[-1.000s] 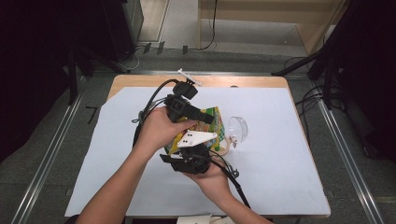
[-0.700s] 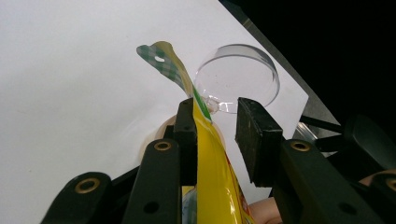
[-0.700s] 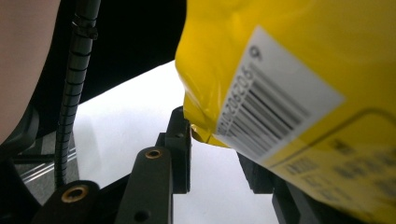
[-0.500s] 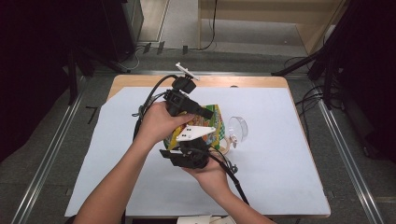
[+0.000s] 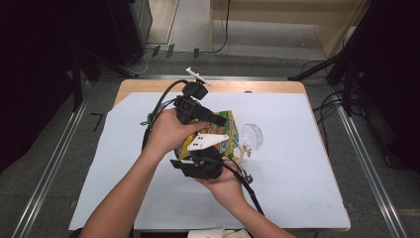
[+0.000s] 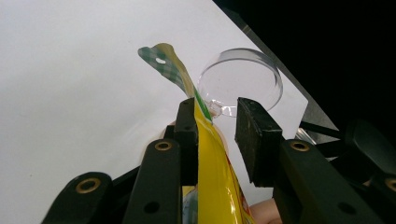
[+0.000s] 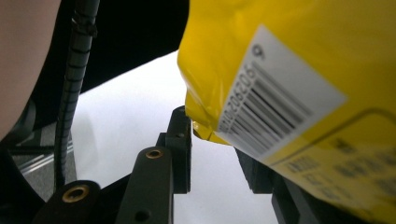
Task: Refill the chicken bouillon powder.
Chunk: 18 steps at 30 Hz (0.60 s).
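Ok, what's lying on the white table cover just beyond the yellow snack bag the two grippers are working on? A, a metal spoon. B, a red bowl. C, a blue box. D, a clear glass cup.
D: the left gripper view shows the round rim of a clear glass cup just past the yellow snack bag, and the high view shows it beside the bag on the white table cover.

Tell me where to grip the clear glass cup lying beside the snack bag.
Grip the clear glass cup by its rim, coming from above on the side away from the yellow snack bag. It lies tipped with its round mouth exposed, and the white mat there is free.
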{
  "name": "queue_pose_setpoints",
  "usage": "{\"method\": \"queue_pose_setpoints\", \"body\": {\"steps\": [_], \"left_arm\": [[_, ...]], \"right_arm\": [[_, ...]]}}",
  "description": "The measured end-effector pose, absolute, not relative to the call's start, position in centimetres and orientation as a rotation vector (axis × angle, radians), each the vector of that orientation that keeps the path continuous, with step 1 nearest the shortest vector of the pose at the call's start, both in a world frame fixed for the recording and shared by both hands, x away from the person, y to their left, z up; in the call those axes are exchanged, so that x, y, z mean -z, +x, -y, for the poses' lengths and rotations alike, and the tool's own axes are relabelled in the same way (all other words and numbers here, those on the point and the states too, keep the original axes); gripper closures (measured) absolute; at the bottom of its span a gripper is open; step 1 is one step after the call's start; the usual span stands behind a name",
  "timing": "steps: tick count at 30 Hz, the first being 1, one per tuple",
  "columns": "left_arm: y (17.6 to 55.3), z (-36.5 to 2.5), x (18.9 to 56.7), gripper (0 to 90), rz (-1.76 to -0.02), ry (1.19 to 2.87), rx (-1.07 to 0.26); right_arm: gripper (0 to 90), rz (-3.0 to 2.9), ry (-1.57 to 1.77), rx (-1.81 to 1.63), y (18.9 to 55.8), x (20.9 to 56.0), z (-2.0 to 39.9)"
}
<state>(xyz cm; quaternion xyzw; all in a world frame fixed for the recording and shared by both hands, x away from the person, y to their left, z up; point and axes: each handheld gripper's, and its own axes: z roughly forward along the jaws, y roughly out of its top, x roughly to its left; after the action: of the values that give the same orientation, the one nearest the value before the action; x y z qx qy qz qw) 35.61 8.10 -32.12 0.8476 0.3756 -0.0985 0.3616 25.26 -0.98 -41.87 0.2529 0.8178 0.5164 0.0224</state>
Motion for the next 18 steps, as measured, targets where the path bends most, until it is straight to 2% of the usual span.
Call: {"method": "queue_pose_setpoints", "body": {"steps": [6,18], "left_arm": [[35.77,-8.16,32.36,70.7,-0.977,2.172,0.308],[35.60,-8.05,32.34,70.0,-0.984,2.181,0.295]], "right_arm": [[68.9,-2.550,0.773,-1.596,25.05,41.81,1.06],[69.0,-2.553,0.785,-1.608,24.89,41.80,1.11]]}}
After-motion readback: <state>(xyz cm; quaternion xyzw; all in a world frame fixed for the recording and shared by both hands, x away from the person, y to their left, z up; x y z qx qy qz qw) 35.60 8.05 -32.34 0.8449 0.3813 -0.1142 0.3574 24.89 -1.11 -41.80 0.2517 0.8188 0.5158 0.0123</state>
